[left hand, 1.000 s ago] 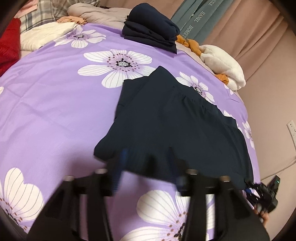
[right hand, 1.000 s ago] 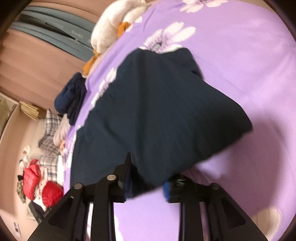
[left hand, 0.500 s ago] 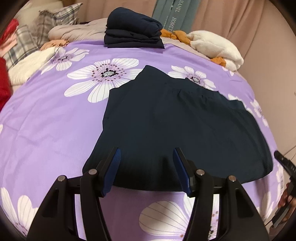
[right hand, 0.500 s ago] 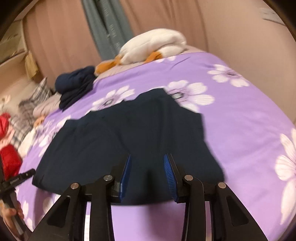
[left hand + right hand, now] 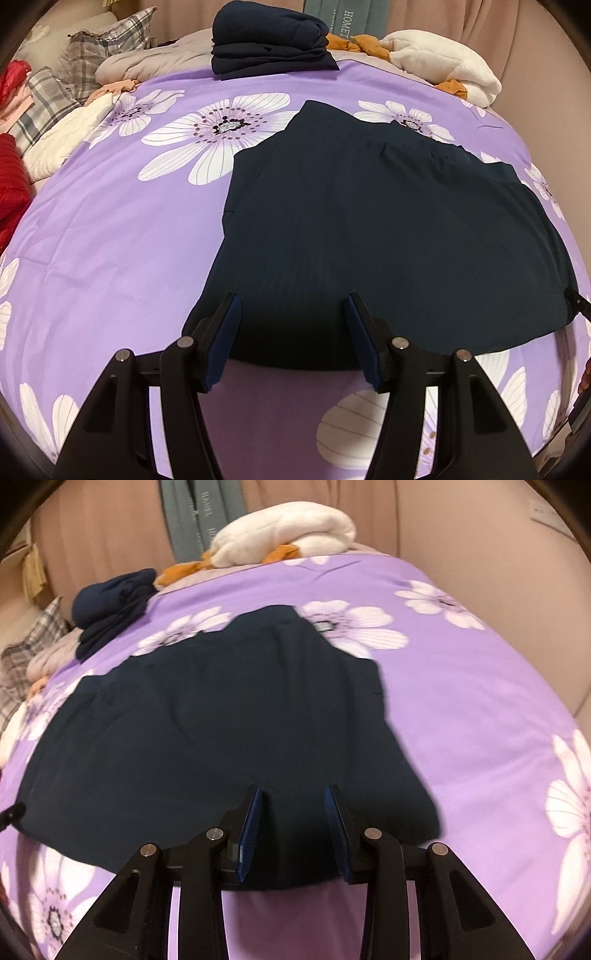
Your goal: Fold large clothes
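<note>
A large dark navy garment [image 5: 376, 236] lies spread flat on the purple flowered bedsheet [image 5: 110, 229]. It also shows in the right wrist view [image 5: 221, 731]. My left gripper [image 5: 291, 314] is open and empty, its blue pads over the garment's near left hem. My right gripper [image 5: 293, 801] is open and empty over the garment's near right hem. The tip of the right gripper shows at the far right edge of the left wrist view [image 5: 578, 304].
A stack of folded navy clothes [image 5: 269, 40] sits at the back of the bed. A white fluffy blanket with orange cloth [image 5: 443, 64] lies at the back right. Plaid pillows [image 5: 85, 51] and red items [image 5: 11, 177] lie on the left. A wall is at the right.
Both grippers let go of the garment's hem, opened and drew back. The garment now lies flat on the sheet. Both views have swung level toward the bed's far end.
</note>
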The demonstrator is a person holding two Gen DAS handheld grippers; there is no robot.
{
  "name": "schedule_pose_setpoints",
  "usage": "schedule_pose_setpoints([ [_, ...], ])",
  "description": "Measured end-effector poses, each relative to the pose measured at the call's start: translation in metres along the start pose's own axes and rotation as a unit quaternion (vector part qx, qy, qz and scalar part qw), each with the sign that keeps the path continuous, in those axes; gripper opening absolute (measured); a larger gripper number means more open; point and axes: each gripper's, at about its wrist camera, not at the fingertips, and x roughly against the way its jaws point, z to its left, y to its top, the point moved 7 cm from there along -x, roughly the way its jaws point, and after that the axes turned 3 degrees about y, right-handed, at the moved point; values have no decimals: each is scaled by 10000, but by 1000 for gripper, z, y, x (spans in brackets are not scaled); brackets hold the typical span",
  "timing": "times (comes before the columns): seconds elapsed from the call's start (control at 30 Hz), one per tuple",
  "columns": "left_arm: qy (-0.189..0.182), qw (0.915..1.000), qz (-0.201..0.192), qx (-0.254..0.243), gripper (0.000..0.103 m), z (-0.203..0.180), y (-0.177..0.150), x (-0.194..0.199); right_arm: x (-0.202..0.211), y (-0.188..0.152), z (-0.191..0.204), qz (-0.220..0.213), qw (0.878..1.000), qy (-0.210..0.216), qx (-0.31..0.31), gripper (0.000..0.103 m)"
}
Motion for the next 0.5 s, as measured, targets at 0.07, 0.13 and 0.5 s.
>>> schedule_pose_setpoints([
  [0.07,48,9999,70,59,72,0,0,8,5,1,-4,18,9998,-196,-23,36],
  [0.13,112,9999,69,88,83,-1,3,20,17,3,-8,30,9992,-386,-20,39],
  [0.5,-59,9987,-449,-252,102,-40,56,158,149,54,59,-421,9974,203,546,101],
])
